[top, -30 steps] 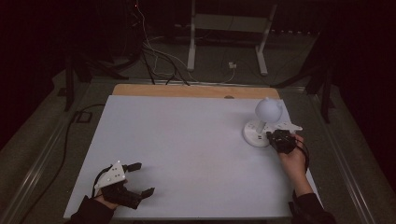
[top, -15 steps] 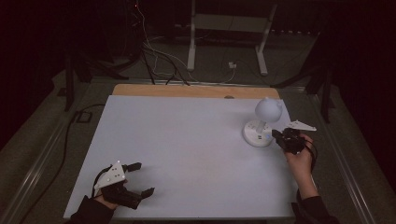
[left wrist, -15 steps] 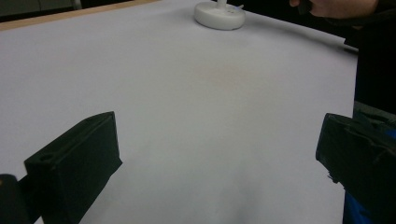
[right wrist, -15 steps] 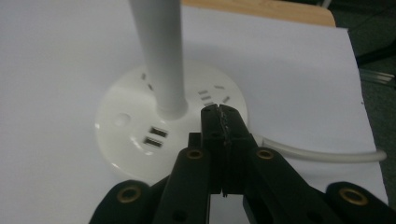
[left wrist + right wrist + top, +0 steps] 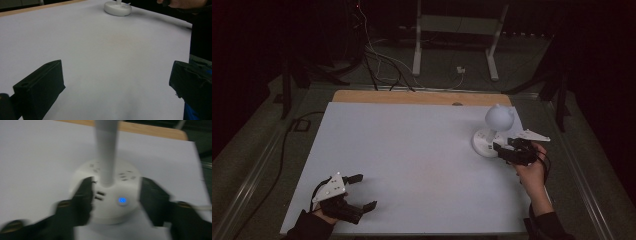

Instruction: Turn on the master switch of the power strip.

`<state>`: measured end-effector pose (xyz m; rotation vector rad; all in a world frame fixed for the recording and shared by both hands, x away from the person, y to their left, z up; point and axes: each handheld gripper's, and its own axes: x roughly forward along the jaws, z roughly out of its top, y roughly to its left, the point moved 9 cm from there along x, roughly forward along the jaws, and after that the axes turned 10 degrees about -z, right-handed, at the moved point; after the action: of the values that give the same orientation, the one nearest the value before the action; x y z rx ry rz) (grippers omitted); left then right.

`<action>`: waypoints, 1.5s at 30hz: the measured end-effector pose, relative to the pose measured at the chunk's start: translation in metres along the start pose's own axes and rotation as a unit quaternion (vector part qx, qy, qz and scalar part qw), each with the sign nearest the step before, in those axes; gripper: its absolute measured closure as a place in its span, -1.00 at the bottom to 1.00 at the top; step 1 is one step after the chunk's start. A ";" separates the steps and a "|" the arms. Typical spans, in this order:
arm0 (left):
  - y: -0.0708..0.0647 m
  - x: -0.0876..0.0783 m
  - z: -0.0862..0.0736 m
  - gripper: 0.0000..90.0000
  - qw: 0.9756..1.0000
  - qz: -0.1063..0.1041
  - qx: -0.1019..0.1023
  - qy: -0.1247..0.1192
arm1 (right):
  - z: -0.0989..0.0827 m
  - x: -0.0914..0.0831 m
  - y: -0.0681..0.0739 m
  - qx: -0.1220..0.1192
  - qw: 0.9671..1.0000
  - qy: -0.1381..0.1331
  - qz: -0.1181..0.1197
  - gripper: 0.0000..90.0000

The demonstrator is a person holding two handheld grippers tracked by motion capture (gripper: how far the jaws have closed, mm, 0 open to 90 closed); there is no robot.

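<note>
- While your right gripper (image 5: 501,150) sits at the near edge of the white lamp (image 5: 492,131), its jaws stand spread to either side of the round base, so it grips nothing; the right gripper view is blurred, and I cannot tell whether a jaw touches the base wall.
- That spread suits the base: it is wide and round, so the jaws have to straddle it before they can close or nudge it.
- The lamp stands upright near the far right corner of the white table (image 5: 412,160), its thin stem rising to a rounded head, with a lit blue button (image 5: 122,200) on the side of the base that faces you.
- You come in low and from the near side, likely because the button and the sockets sit there, within reach of a jaw tip.
- Your left gripper (image 5: 360,191) rests at the near left corner, well apart from the lamp, jaws wide and empty, probably parked out of the way.
</note>
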<state>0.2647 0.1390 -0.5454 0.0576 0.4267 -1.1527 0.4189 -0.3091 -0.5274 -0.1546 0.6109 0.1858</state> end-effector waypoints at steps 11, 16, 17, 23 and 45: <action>0.000 -0.001 0.000 -0.99 1.000 0.000 0.000 -0.002 | -0.004 -0.009 0.027 -0.004 0.998 0.010 0.058 -1.00; -0.001 -0.001 0.000 -0.99 1.000 -0.001 0.000 -0.001 | -0.008 -0.015 0.037 -0.011 0.997 0.017 0.068 -1.00; -0.001 -0.001 0.000 -0.99 1.000 -0.001 0.000 -0.001 | -0.011 -0.018 0.041 -0.015 0.997 0.021 0.070 -1.00; -0.001 -0.001 0.001 -0.99 1.000 -0.001 0.000 -0.003 | -0.015 -0.026 0.051 -0.013 0.996 0.019 0.082 -1.00; -0.001 -0.001 0.001 -0.99 1.000 -0.002 0.001 -0.004 | -0.061 -0.058 0.097 -0.060 0.981 0.020 0.185 -1.00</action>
<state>0.2634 0.1395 -0.5438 0.0540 0.4197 -1.1577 0.3178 -0.2342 -0.5518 -0.1604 0.6655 0.5811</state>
